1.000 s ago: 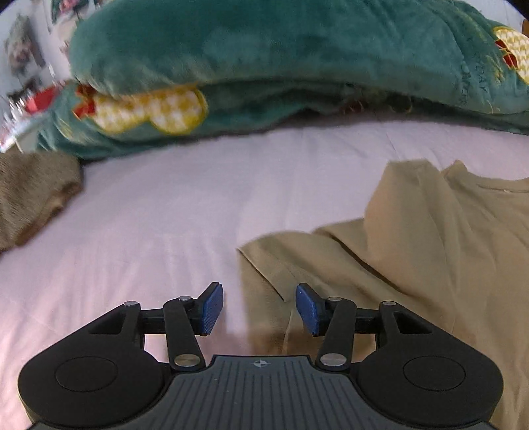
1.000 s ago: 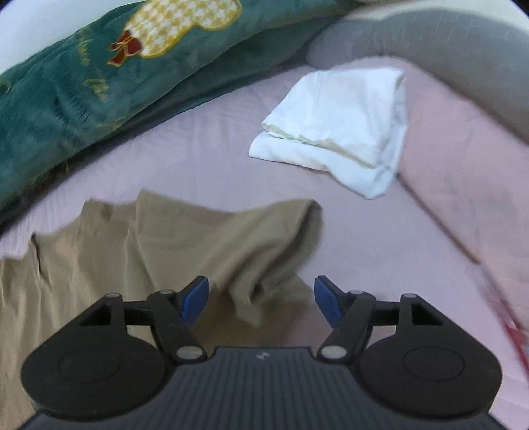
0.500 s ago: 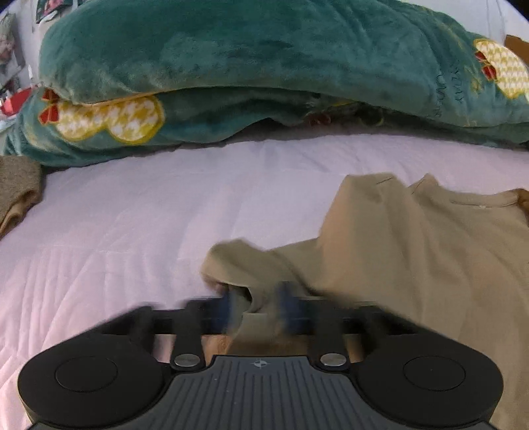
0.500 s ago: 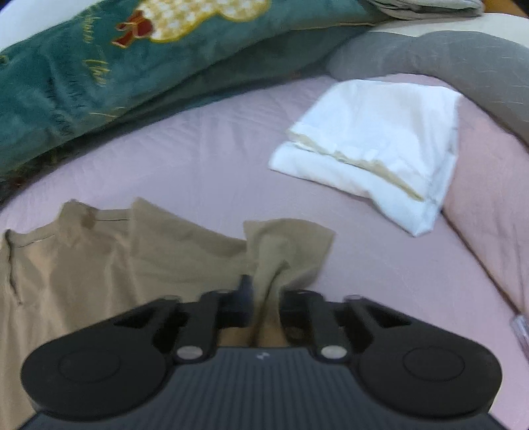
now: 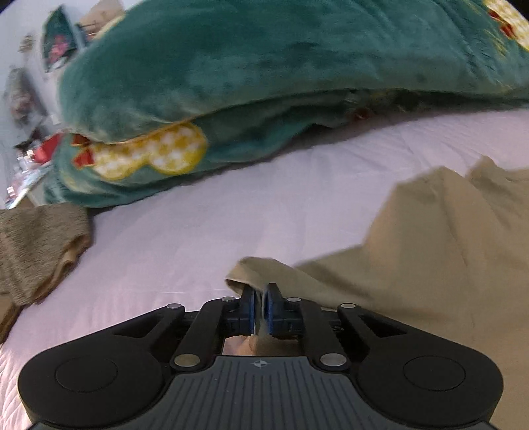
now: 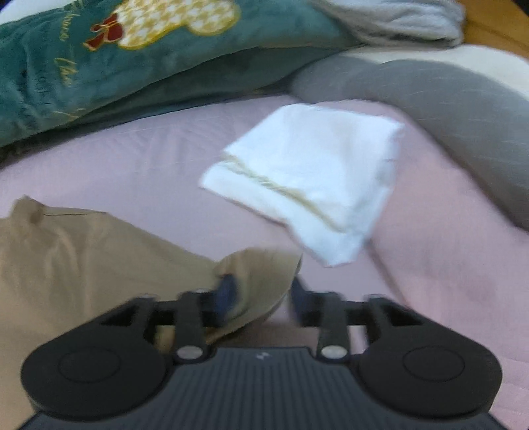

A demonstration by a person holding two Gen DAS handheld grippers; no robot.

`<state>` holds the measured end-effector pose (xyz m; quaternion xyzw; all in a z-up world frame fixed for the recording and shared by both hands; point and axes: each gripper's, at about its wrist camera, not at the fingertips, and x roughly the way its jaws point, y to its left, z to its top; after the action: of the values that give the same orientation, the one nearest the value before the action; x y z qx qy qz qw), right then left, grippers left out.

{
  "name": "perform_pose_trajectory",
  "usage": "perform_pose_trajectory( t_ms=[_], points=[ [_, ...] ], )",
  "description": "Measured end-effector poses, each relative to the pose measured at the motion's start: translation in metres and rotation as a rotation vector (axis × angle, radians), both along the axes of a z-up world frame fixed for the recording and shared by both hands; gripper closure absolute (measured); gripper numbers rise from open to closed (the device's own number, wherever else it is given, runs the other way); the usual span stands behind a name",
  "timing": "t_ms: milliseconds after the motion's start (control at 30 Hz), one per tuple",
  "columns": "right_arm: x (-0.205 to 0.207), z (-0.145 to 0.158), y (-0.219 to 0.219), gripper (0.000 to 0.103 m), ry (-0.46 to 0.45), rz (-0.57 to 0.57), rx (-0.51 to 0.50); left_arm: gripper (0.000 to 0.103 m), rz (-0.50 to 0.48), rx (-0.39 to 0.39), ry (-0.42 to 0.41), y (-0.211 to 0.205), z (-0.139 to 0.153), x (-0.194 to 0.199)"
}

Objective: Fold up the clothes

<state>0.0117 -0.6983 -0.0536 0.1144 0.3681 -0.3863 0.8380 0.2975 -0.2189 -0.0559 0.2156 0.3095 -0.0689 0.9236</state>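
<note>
Pinching tan shirt sleeve edge on bed, left claw closed on thin, limp cloth | right view: right claw just reopening, half-wide, loose around other sleeve; soft, light, best gripped at hems

Gold embroidered cursive script on plush teal-green blanket, left of yellow checked mouse-head patch with red bow: blurred, letters not legible. Small white emblem on ribbed grey tool body, left wrist view and right wrist view: mark only, no text. No other writing readable.
</note>
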Motion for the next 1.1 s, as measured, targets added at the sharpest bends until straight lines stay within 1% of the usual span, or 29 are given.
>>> perform_pose_trajectory(
  t_ms=[33,67,133,167,200,233,267,333,367,400,433,467,500,533,567,600,667,733,767,800,867,933,967,1000,1067,1100],
  points=[
    [-0.005,0.002,0.001,0.055,0.004,-0.015,-0.022,0.091,-0.001,0.007,-0.020,0.001,0.004,-0.002],
    [-0.011,0.006,0.000,0.055,-0.015,-0.023,-0.018,0.090,-0.001,0.005,-0.041,0.002,0.009,-0.005],
    [-0.029,0.016,-0.001,0.051,-0.107,-0.022,0.058,0.091,0.010,-0.054,-0.085,0.003,0.027,-0.018],
    [-0.038,0.021,-0.001,0.045,-0.151,-0.020,0.095,0.091,0.007,-0.086,-0.108,0.003,0.036,-0.025],
    [-0.041,0.021,0.003,0.037,-0.162,-0.001,0.129,0.091,-0.029,-0.123,-0.129,0.000,0.046,-0.038],
    [-0.045,0.020,0.006,0.035,-0.171,0.019,0.162,0.091,-0.086,-0.160,-0.133,-0.006,0.053,-0.051],
    [-0.043,0.016,0.012,0.033,-0.148,0.051,0.183,0.091,-0.141,-0.196,-0.134,-0.013,0.059,-0.064],
    [-0.033,0.001,0.028,0.033,-0.063,0.094,0.183,0.090,-0.235,-0.254,-0.118,-0.028,0.065,-0.092],
    [-0.026,-0.008,0.034,0.033,-0.016,0.098,0.167,0.090,-0.271,-0.274,-0.103,-0.035,0.064,-0.103],
    [-0.022,-0.014,0.040,0.033,-0.006,0.099,0.134,0.090,-0.294,-0.289,-0.085,-0.042,0.059,-0.111],
    [-0.019,-0.020,0.046,0.035,0.004,0.099,0.102,0.090,-0.313,-0.297,-0.065,-0.049,0.054,-0.118],
    [-0.018,-0.019,0.048,0.052,-0.002,0.096,0.097,0.090,-0.322,-0.284,-0.041,-0.055,0.046,-0.121],
    [-0.018,-0.018,0.050,0.079,-0.007,0.092,0.093,0.090,-0.323,-0.268,-0.021,-0.060,0.037,-0.122],
    [-0.018,-0.016,0.052,0.096,-0.012,0.090,0.089,0.090,-0.300,-0.243,-0.017,-0.058,0.029,-0.119],
    [-0.016,-0.013,0.052,0.097,-0.002,0.096,0.103,0.090,-0.277,-0.217,-0.013,-0.057,0.021,-0.115],
    [-0.014,-0.010,0.052,0.098,0.020,0.108,0.093,0.090,-0.254,-0.192,-0.009,-0.056,0.012,-0.112],
    [-0.020,-0.001,0.051,0.098,0.059,0.132,0.028,0.090,-0.200,-0.141,-0.004,-0.051,-0.003,-0.103],
    [-0.032,0.005,0.037,0.097,0.031,0.101,0.062,0.090,-0.103,-0.088,-0.037,-0.028,-0.006,-0.086],
    [-0.035,0.003,0.030,0.096,0.039,0.080,0.077,0.090,-0.059,-0.063,-0.059,-0.015,-0.006,-0.078],
    [-0.039,0.001,0.023,0.097,0.050,0.058,0.090,0.089,-0.012,-0.048,-0.071,0.001,-0.004,-0.070],
    [-0.045,-0.005,0.013,0.094,0.137,-0.034,0.021,0.089,0.073,-0.045,-0.062,0.032,0.000,-0.050],
    [-0.060,-0.003,0.003,0.093,0.103,-0.125,0.068,0.089,0.110,-0.052,-0.057,0.058,0.008,-0.037],
    [-0.067,-0.002,-0.001,0.093,0.085,-0.166,0.088,0.089,0.119,-0.063,-0.068,0.067,0.014,-0.036],
    [-0.065,0.005,0.009,0.093,0.052,-0.131,0.063,0.089,0.125,-0.082,-0.078,0.075,0.020,-0.036],
    [-0.060,0.021,0.028,0.093,-0.014,-0.061,0.011,0.089,0.109,-0.169,-0.099,0.076,0.036,-0.043],
    [-0.057,0.028,0.038,0.090,-0.045,-0.026,-0.014,0.089,0.079,-0.202,-0.116,0.069,0.044,-0.051]
  ],
)
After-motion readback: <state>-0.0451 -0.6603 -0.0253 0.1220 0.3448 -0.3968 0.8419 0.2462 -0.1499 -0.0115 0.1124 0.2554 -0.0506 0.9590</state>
